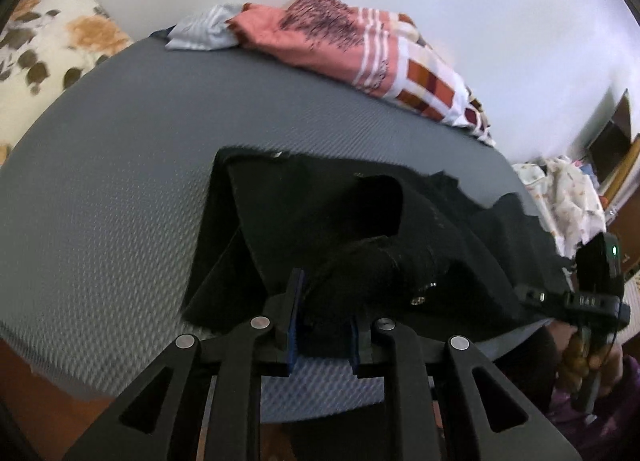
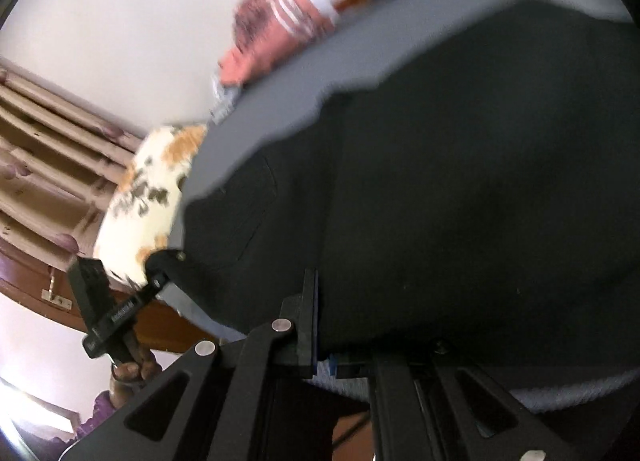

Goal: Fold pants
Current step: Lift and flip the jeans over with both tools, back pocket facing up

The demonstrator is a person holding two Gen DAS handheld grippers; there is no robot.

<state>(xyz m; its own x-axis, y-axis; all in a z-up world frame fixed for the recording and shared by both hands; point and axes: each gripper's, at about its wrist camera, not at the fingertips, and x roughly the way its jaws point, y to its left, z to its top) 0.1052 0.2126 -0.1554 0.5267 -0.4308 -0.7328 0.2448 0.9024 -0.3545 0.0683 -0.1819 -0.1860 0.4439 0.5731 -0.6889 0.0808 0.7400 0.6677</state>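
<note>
Black pants (image 1: 320, 213) lie bunched on a grey textured mat (image 1: 120, 181), waistband toward me with a metal button showing. My left gripper (image 1: 325, 297) is shut on a fold of the waistband. Further right, a hand holds the right gripper (image 1: 532, 295) at the pants' right edge. In the right wrist view the pants (image 2: 460, 181) drape over most of the picture and hide one finger. The right gripper (image 2: 320, 301) is shut on the cloth. The left gripper (image 2: 160, 269) pinches the pants' far corner above the mat (image 2: 280, 93).
A pile of pink striped and checked clothes (image 1: 360, 45) lies along the mat's far edge against a white wall. A floral blanket (image 1: 48, 53) sits at the left, and a white printed cloth (image 1: 568, 197) at the right. Brown wooden furniture (image 2: 40, 149) stands beyond the mat.
</note>
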